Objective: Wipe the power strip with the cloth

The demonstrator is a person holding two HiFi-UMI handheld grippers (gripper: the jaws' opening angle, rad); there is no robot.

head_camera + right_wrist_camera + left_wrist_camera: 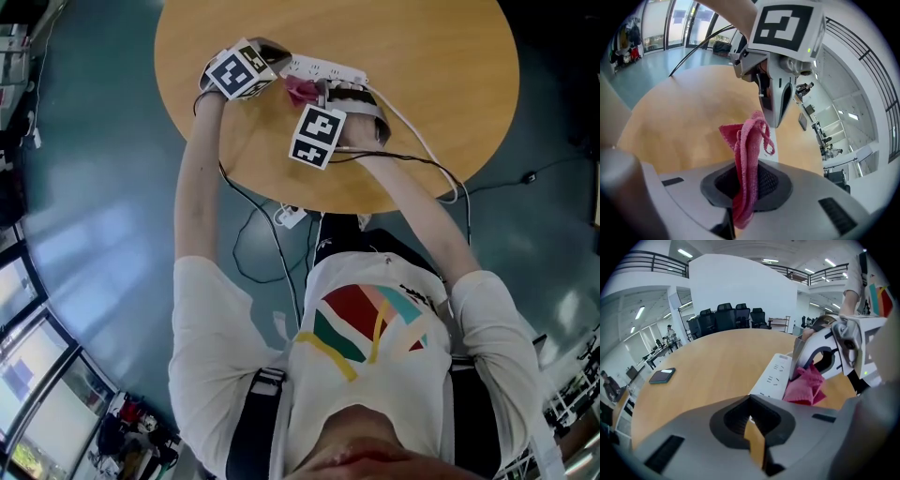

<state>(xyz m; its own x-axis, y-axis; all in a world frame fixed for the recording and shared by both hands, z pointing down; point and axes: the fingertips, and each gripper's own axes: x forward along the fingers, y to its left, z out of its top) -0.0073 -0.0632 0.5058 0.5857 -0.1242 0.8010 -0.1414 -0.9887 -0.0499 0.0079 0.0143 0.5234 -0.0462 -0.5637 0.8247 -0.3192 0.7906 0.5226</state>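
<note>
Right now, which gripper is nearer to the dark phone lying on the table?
Left. The left gripper sits between the phone and the right gripper, which holds the pink cloth at the power strip.

**Colours and patterns, as observed**

Obs: cloth pink, knit weave. Power strip white. Table pale wood grain. Left gripper and right gripper grey, dark round the jaws. Cubes carry black-and-white square markers. Shirt white with red, green, yellow and teal bands. Floor blue-grey.
</note>
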